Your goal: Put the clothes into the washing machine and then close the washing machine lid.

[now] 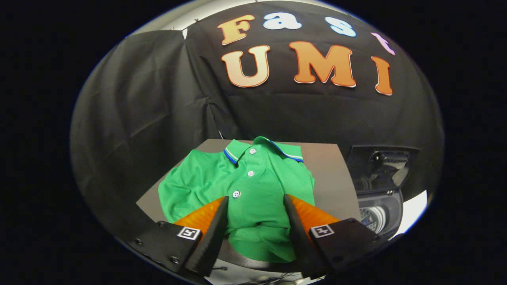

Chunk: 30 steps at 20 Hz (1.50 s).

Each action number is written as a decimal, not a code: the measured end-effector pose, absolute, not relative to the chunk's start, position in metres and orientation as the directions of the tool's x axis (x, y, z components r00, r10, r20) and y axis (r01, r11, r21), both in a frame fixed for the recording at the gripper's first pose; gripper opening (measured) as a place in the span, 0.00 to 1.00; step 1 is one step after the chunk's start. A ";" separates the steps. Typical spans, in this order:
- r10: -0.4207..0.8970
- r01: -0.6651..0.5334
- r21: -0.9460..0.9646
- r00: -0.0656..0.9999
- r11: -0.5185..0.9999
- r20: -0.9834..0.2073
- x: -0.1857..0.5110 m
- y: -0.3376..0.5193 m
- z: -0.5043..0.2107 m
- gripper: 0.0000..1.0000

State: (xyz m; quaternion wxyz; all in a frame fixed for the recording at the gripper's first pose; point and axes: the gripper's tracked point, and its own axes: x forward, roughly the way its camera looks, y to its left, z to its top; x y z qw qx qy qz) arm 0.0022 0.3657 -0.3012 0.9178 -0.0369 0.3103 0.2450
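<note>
Shirt (pixel 241 190), green, buttoned, lying flat across the desk (pixel 328 174), collar toward the far edge, hem hanging over the near edge. Gripper (pixel 255 202) spread wide above the lower half, holding nothing. Washer (pixel 380 213) beside the right edge, lid (pixel 380 166) up, contents unclear.

Cloth-walled test booth (pixel 158 99), laundry setup

Gripper-mounted fisheye, close above green shirt (pixel 253 190), facing the booth wall (pixel 158 99).
</note>
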 end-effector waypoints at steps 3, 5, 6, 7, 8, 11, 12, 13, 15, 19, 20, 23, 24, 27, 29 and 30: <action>0.443 -0.468 0.124 0.669 0.875 -0.597 -0.002 0.365 -0.300 0.68; 0.437 -0.474 0.107 0.669 0.874 -0.602 -0.006 0.365 -0.297 0.53; 0.430 -0.476 0.093 0.673 0.875 -0.602 -0.006 0.365 -0.295 0.46; 0.421 -0.476 0.077 0.676 0.876 -0.604 -0.008 0.365 -0.294 0.40; 0.412 -0.481 0.059 0.675 0.875 -0.612 -0.010 0.364 -0.291 0.33; 0.393 -0.477 0.017 0.702 0.879 -0.594 -0.010 0.353 -0.271 0.20; 0.398 -0.481 0.011 0.713 0.877 -0.578 -0.010 0.350 -0.259 0.20; 0.407 -0.486 0.009 0.721 0.874 -0.560 -0.010 0.349 -0.244 0.20; 0.429 -0.496 0.018 0.731 0.868 -0.530 -0.010 0.345 -0.216 0.19; 0.430 -0.454 0.063 0.779 0.889 -0.456 -0.004 0.315 -0.164 0.20; 0.427 -0.443 0.071 0.791 0.894 -0.439 -0.004 0.306 -0.151 0.20; 0.390 -0.406 0.044 0.835 0.913 -0.388 0.004 0.271 -0.124 0.20; 0.370 -0.388 0.030 0.851 0.921 -0.373 0.009 0.257 -0.118 0.20; 0.324 -0.334 0.032 0.880 0.942 -0.348 0.020 0.216 -0.109 0.20; 0.300 -0.302 0.045 0.892 0.952 -0.338 0.031 0.184 -0.102 0.19; 0.292 -0.291 0.053 0.897 0.955 -0.331 0.036 0.170 -0.097 0.20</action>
